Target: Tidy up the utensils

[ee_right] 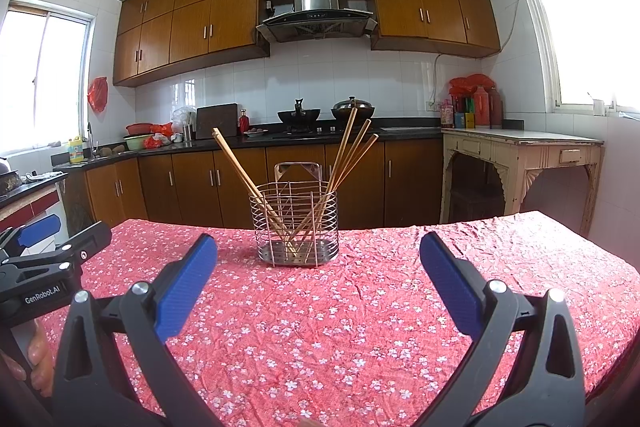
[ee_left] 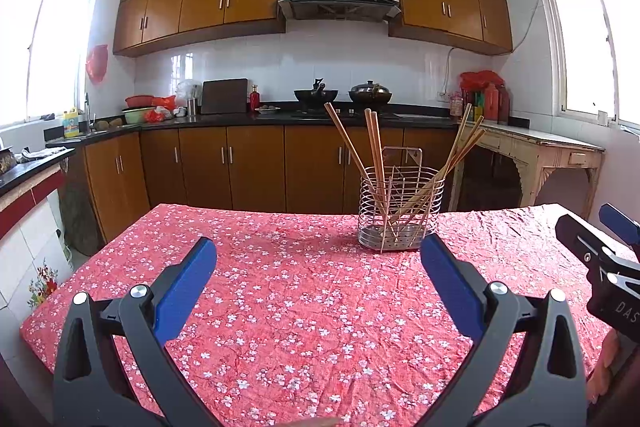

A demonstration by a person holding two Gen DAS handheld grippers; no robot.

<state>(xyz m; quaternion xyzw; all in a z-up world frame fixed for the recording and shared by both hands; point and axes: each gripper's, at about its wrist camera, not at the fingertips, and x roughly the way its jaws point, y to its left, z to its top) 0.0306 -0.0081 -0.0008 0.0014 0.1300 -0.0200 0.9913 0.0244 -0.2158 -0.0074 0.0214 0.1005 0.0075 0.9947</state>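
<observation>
A wire utensil holder stands on the far half of a table covered with a red floral cloth. Several wooden chopsticks lean in it, some to the left and some to the right. My left gripper hovers over the near part of the table, open, with nothing between its blue pads. My right gripper is likewise open and empty, facing the holder; it also shows at the right edge of the left wrist view. A hand holds the left gripper's body.
Behind the table runs a dark kitchen counter with brown cabinets, a stove with two woks, a sink at the left and bottles at the right. A pale wooden side table stands at the right wall.
</observation>
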